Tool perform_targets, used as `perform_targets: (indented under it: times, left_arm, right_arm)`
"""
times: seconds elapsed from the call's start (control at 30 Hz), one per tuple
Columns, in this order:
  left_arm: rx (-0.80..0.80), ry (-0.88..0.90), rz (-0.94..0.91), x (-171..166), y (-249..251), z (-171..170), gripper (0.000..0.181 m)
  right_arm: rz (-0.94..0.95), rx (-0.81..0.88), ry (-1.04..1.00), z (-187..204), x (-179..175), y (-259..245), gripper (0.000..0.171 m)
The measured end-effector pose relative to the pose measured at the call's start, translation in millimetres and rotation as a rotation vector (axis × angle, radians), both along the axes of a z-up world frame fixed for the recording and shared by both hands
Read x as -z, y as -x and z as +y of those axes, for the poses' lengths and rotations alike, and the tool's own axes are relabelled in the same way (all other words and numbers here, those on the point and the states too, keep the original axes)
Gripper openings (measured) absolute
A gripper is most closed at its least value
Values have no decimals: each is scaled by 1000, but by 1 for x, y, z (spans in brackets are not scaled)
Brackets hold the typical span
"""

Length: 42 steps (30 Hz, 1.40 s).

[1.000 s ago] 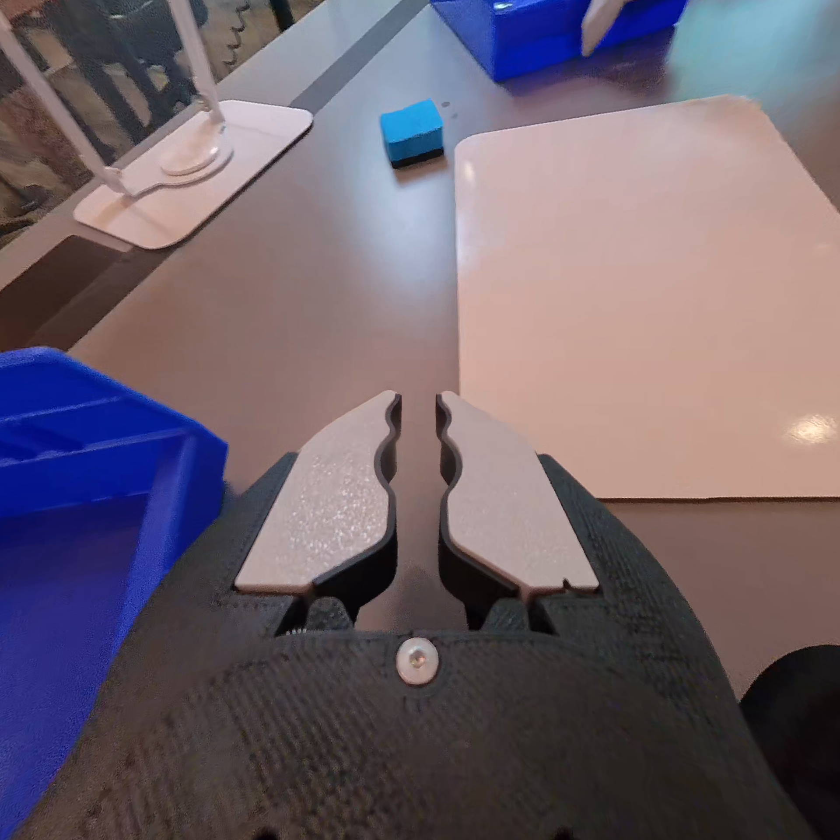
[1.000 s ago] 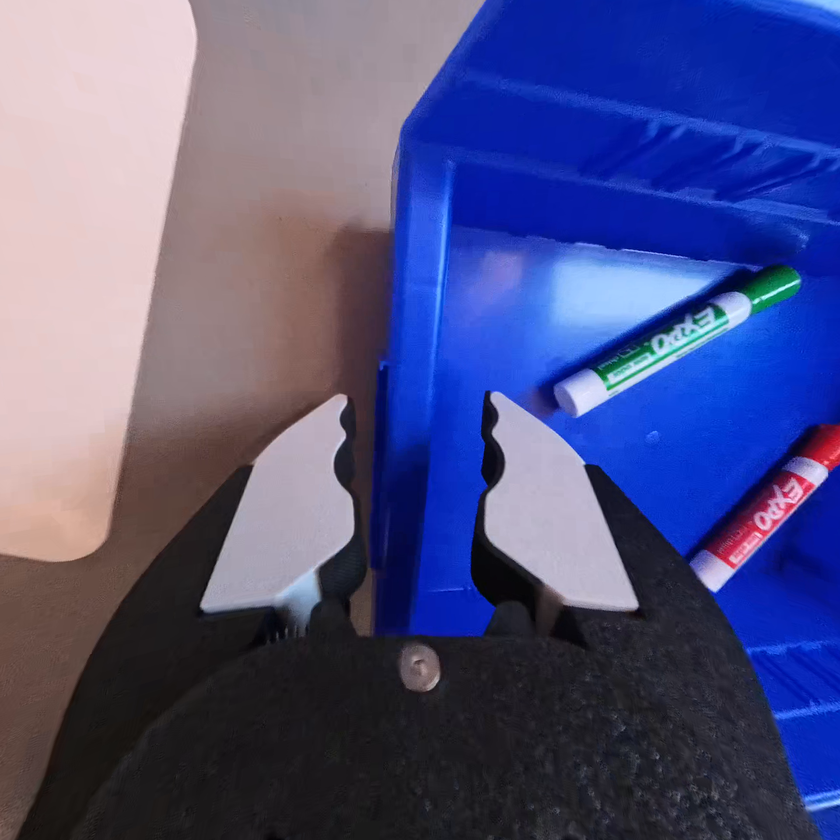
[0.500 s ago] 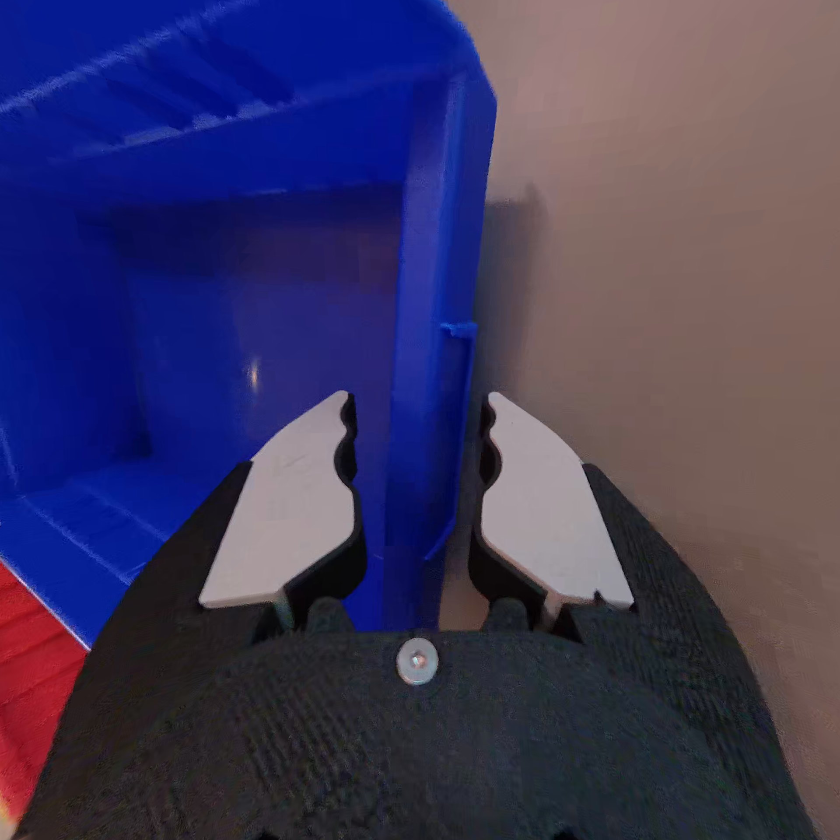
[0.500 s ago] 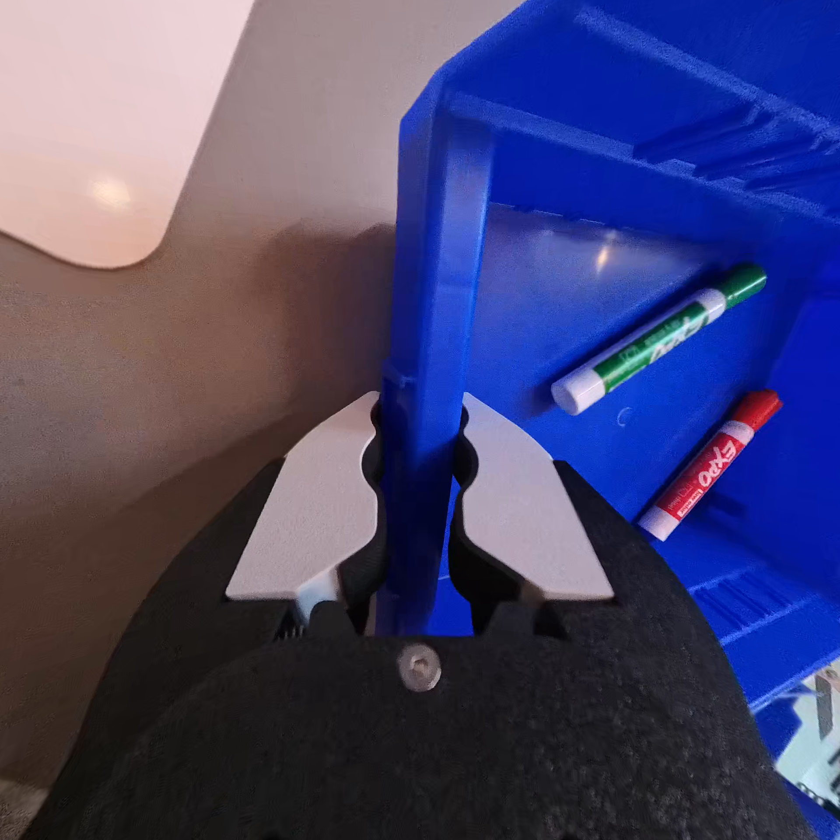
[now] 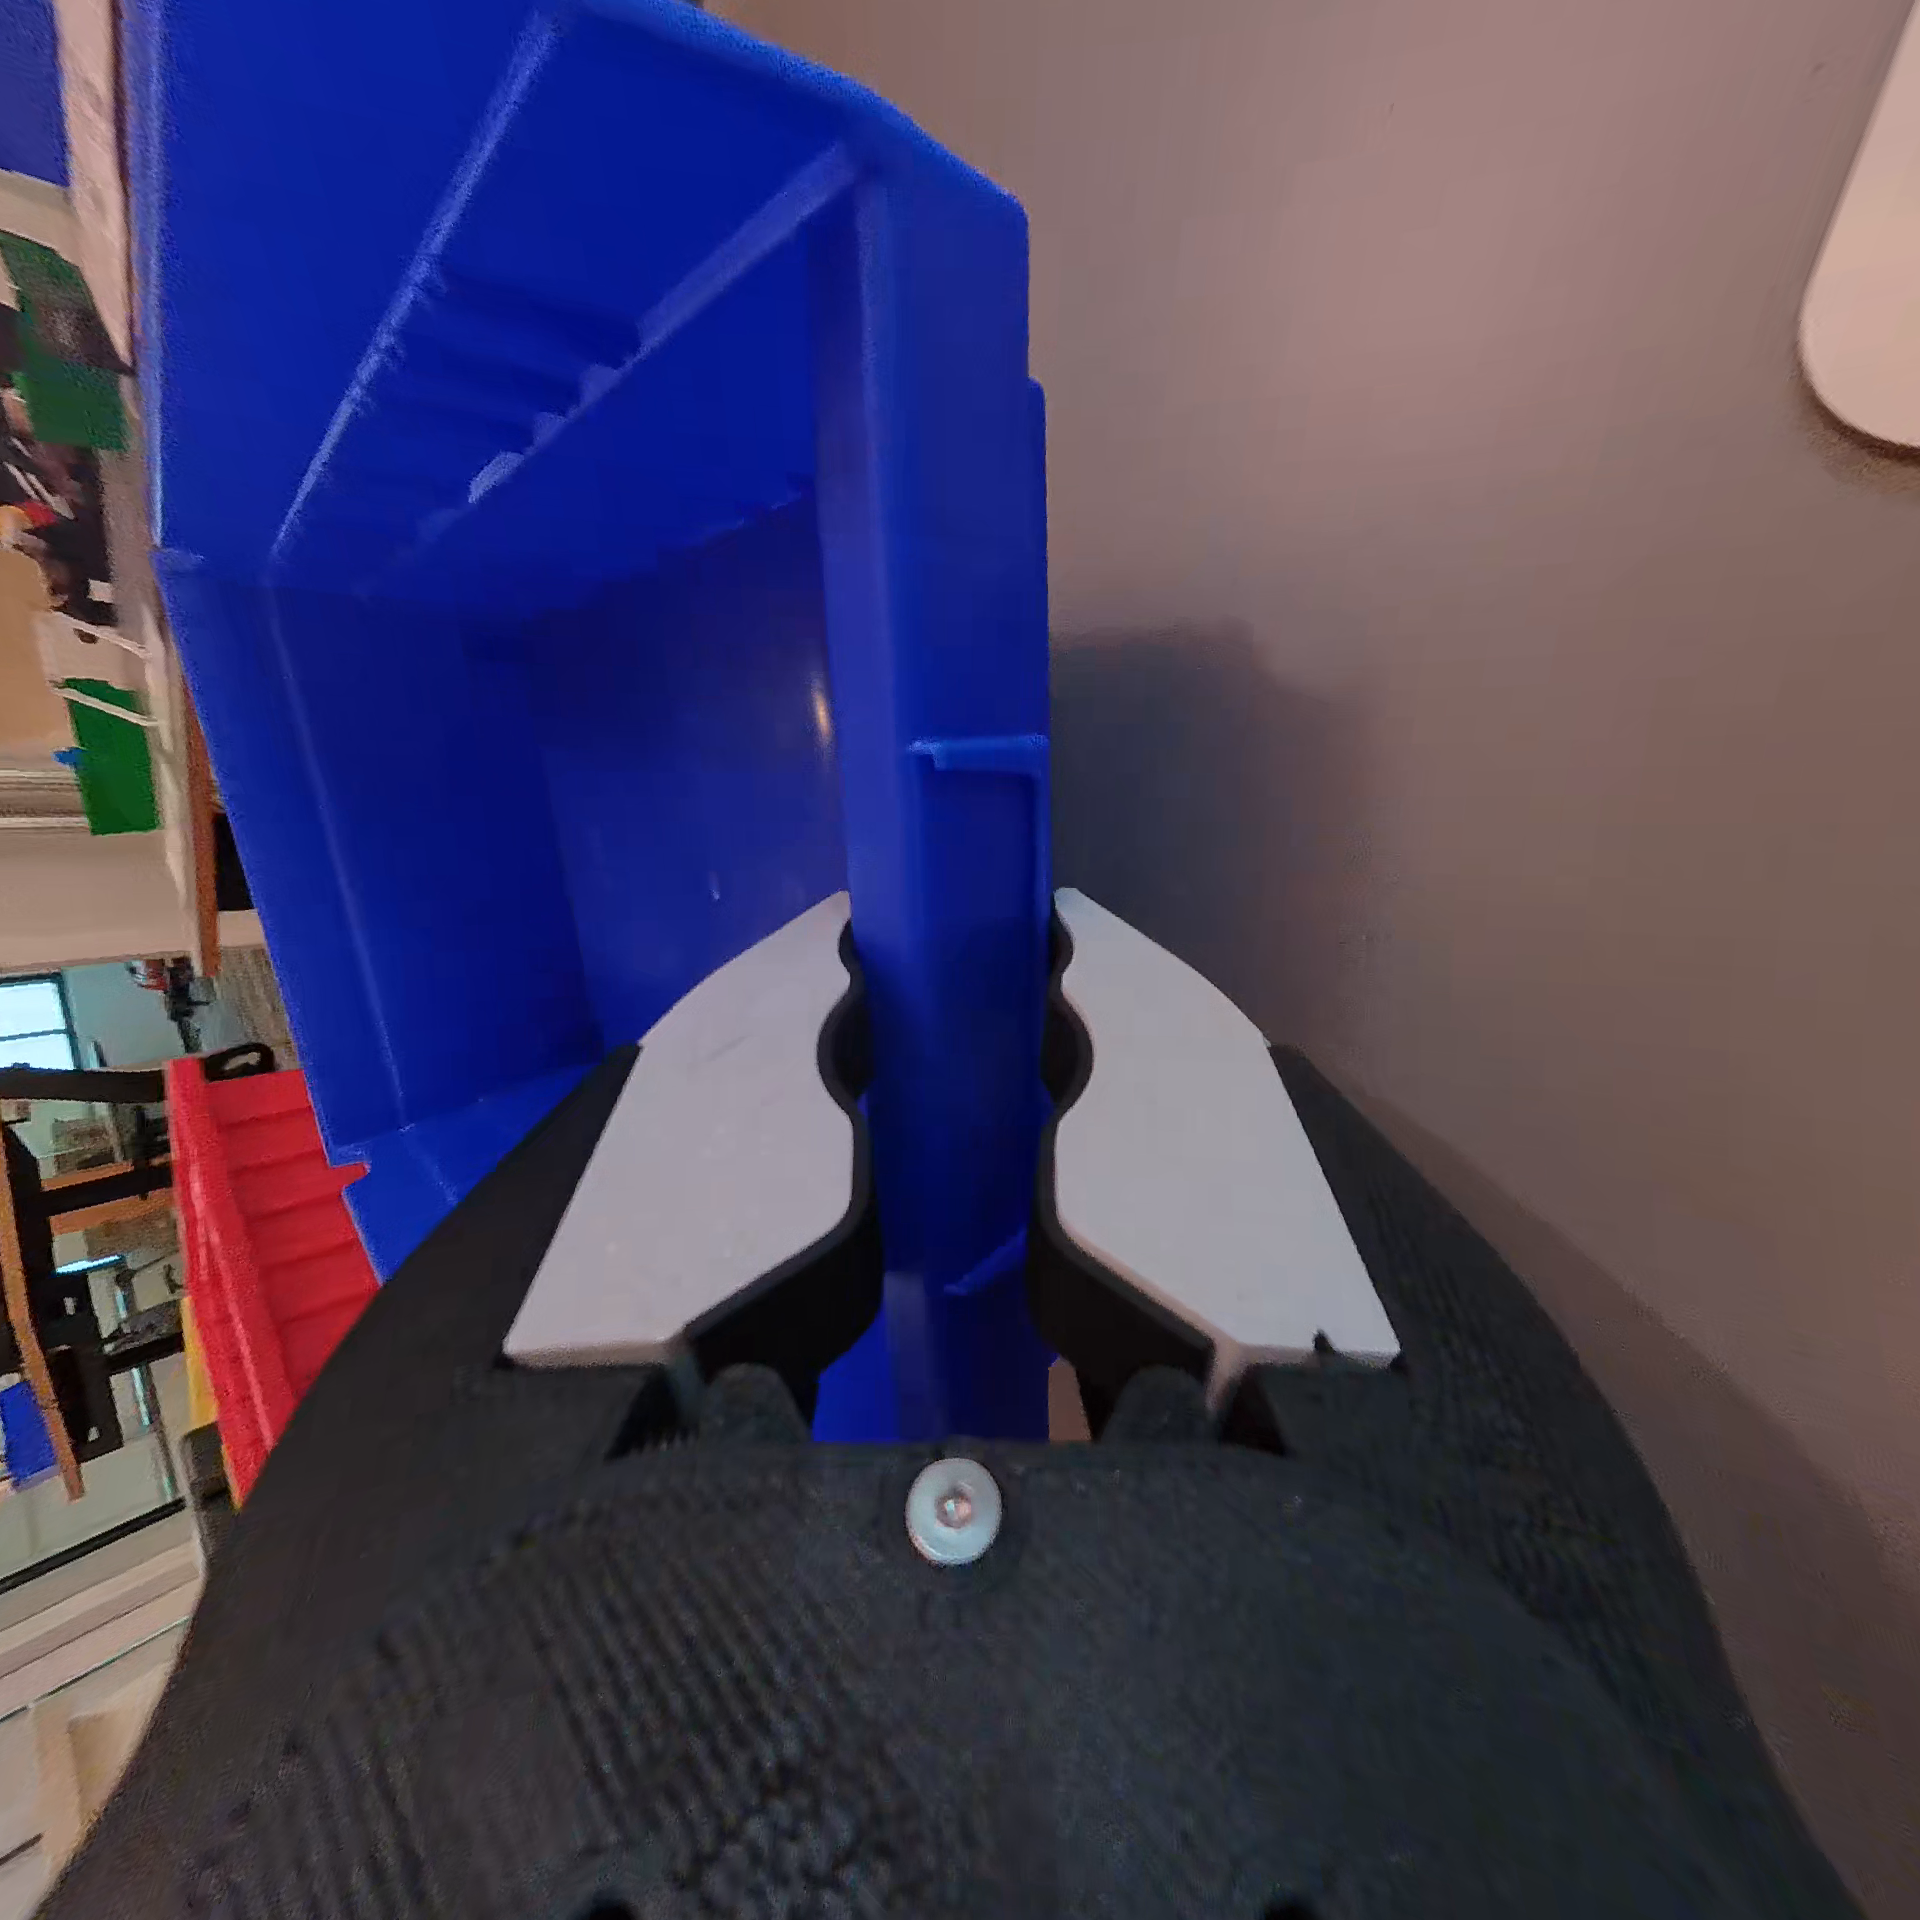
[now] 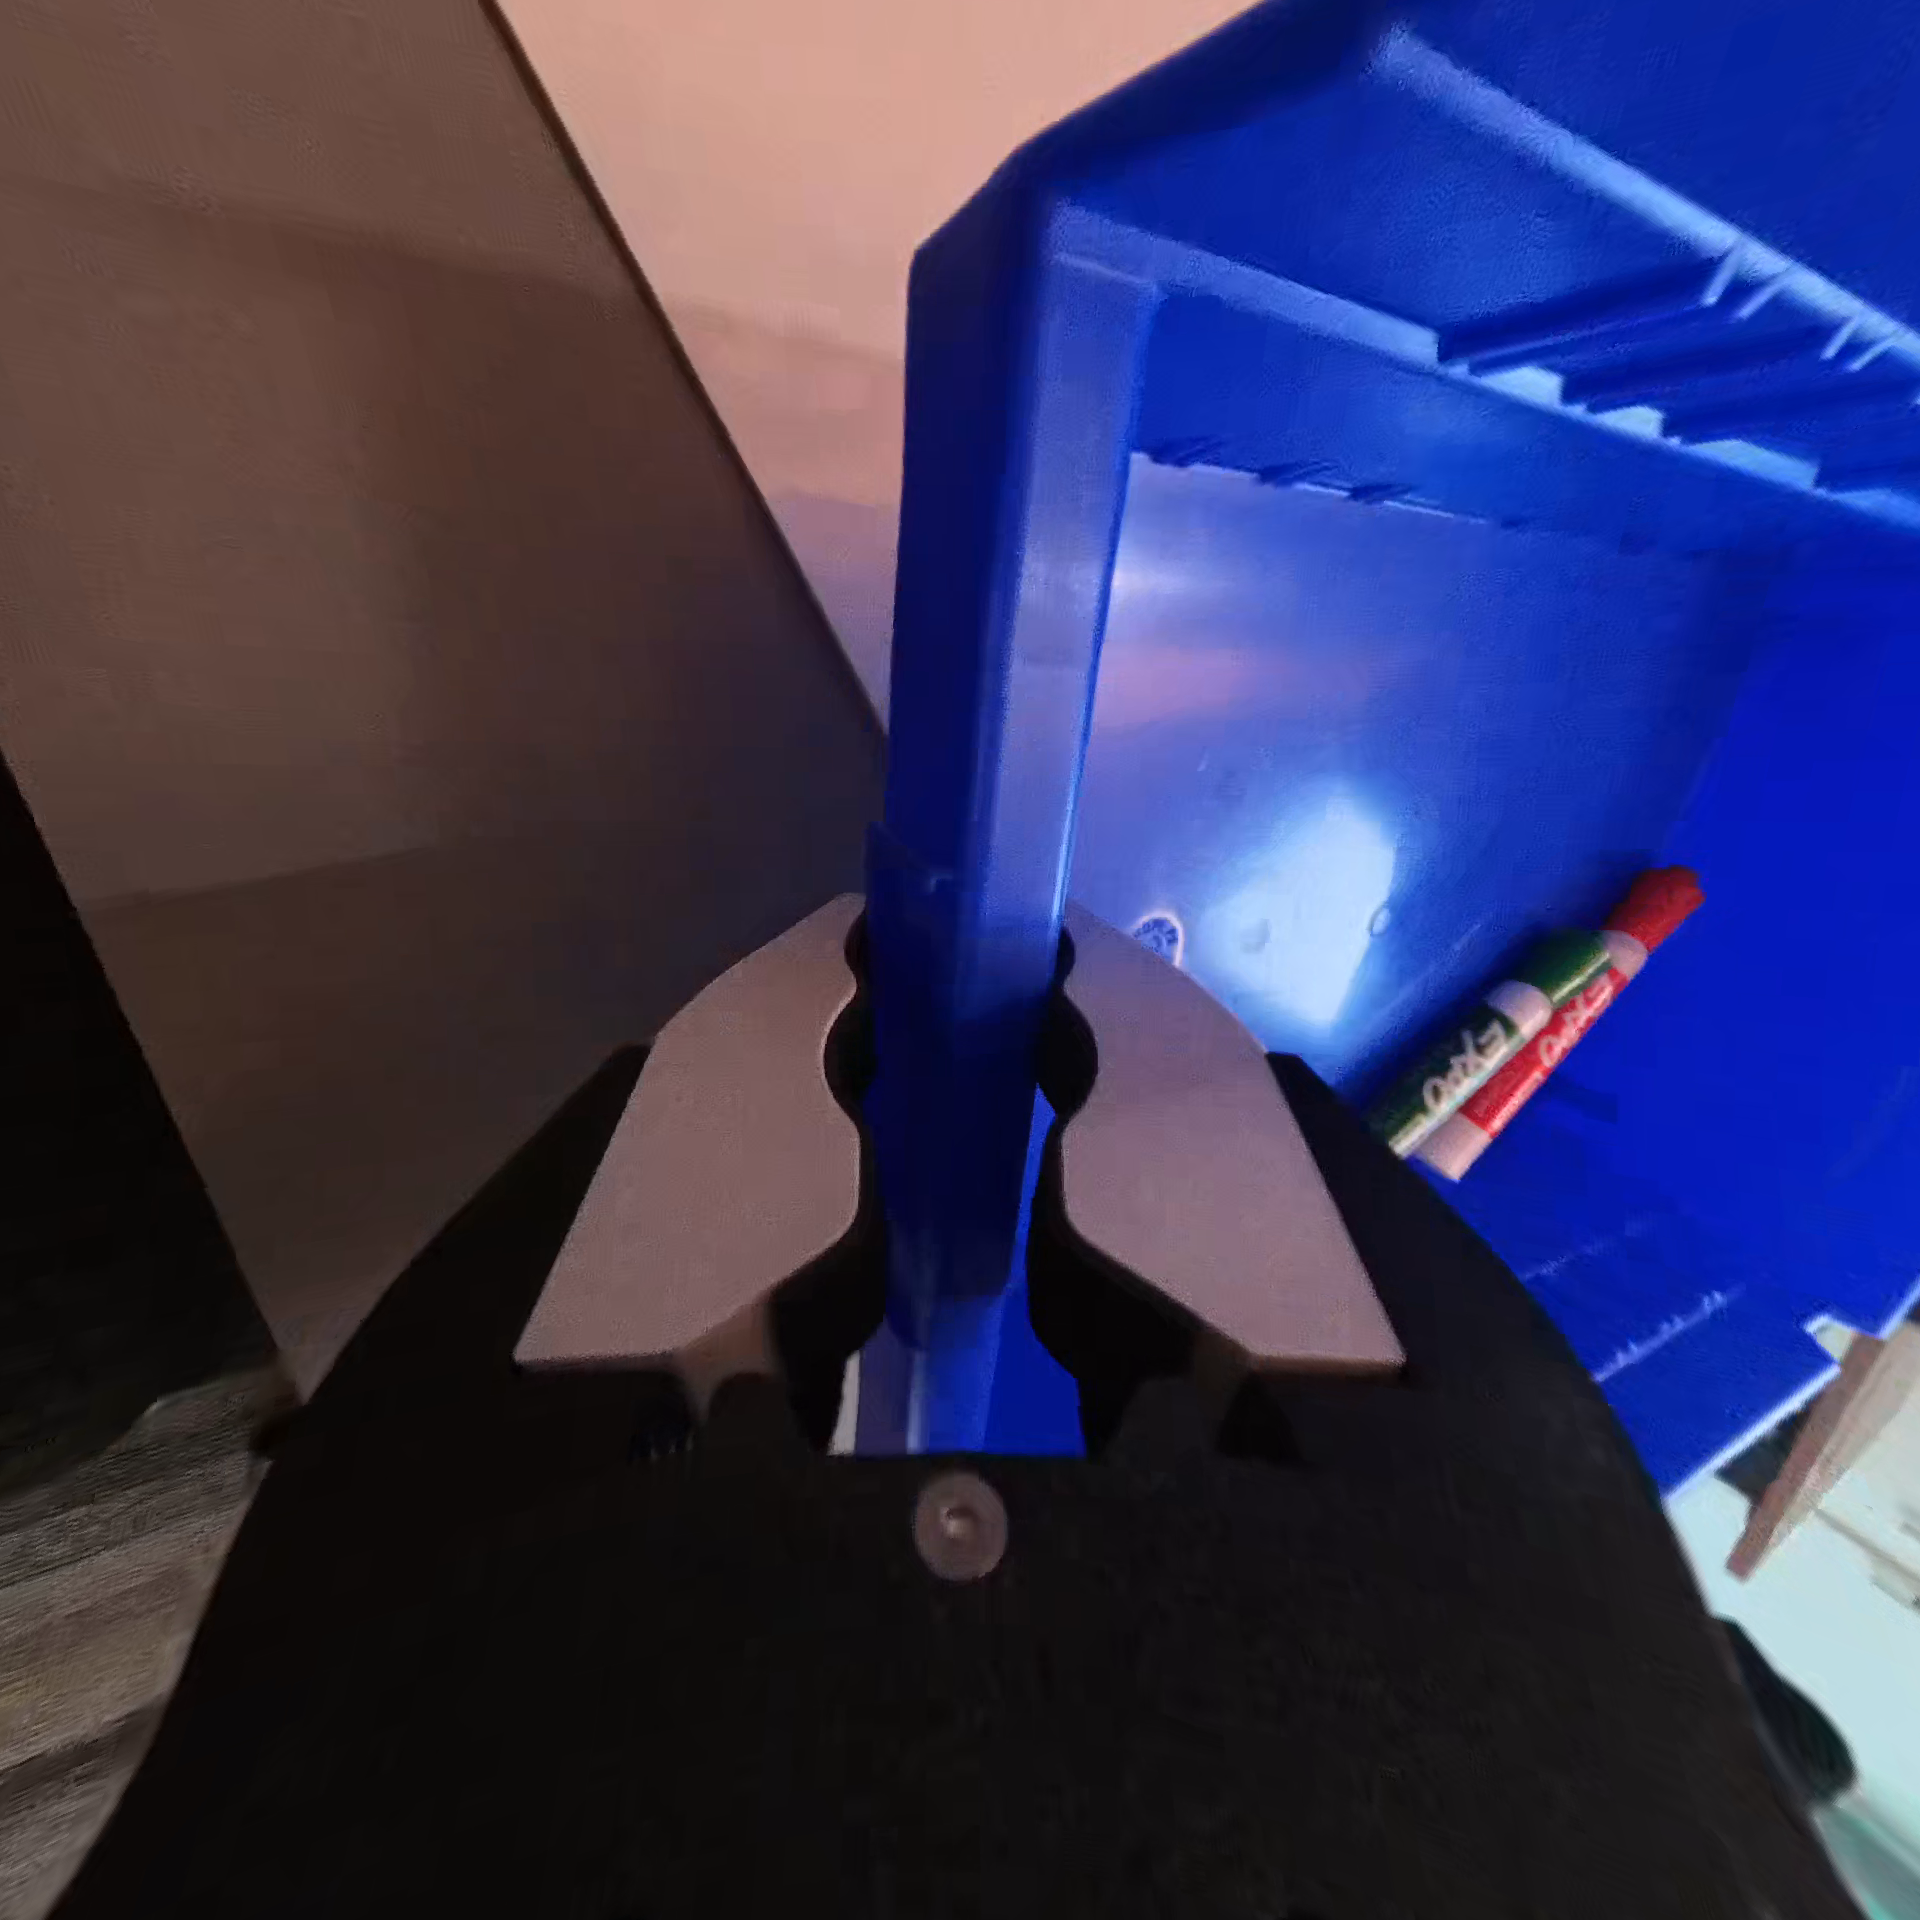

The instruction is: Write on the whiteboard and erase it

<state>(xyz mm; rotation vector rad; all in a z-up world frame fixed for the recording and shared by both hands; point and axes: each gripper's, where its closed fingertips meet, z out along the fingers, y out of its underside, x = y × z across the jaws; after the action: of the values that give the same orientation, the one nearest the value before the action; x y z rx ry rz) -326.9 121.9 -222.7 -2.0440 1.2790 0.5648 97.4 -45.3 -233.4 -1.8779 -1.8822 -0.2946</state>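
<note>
My left gripper (image 5: 951,935) is shut on the right side wall of an empty blue bin (image 5: 520,520), which looks tilted above the brown table. My right gripper (image 6: 961,935) is shut on the left side wall of a second blue bin (image 6: 1455,675), also tilted. A green marker (image 6: 1475,1049) and a red marker (image 6: 1558,1029) lie side by side against that bin's lower right wall. A corner of the whiteboard (image 5: 1870,260) shows at the upper right in the left wrist view, and the board (image 6: 831,156) lies beyond the bin in the right wrist view. No eraser is in view.
A red bin (image 5: 260,1247) sits behind the left blue bin, past the table's edge. The brown table (image 5: 1455,727) lies to the right of the left bin and to the left of the right bin (image 6: 364,623). One gripper's finger ends stand about 45 cm off the other's.
My left gripper swung to the blue bin, straddled its wall and shut on it. My right gripper shut on its bin's wall; the bin tilted and both markers slid together to one side.
</note>
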Motion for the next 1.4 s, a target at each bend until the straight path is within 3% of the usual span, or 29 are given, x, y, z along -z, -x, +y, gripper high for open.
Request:
perform_targets:
  times: [0.27, 0.43, 0.63, 0.73, 0.8, 1.03, 1.23, 1.4]
  left_arm:
    - [11, -151, 65, -55, 14, -30, 31]
    - [-4, -224, 60, -88, 22, -38, 31]
    - [-39, -278, 30, -116, 26, -41, 30]
    - [-41, -283, 37, -121, 25, -40, 30]
    - [-29, -277, 42, -121, 22, -41, 30]
    - [79, -242, 41, -110, -16, -42, 31]
    - [267, -266, 18, -111, -81, -53, 31]
    - [519, -253, -37, -116, -170, -82, 31]
  right_arm:
    - [-12, -384, -6, 5, 17, 133, 29]
    - [15, -535, -63, 28, 30, 221, 30]
    - [179, -660, -438, 102, 4, 331, 40]
    - [324, -704, -631, 126, -16, 357, 35]
    - [416, -704, -628, 123, -26, 358, 33]
    - [662, -537, -330, 97, -37, 308, 33]
    - [804, -321, -159, 98, -47, 219, 36]
    - [920, -97, -184, 118, -80, 123, 39]
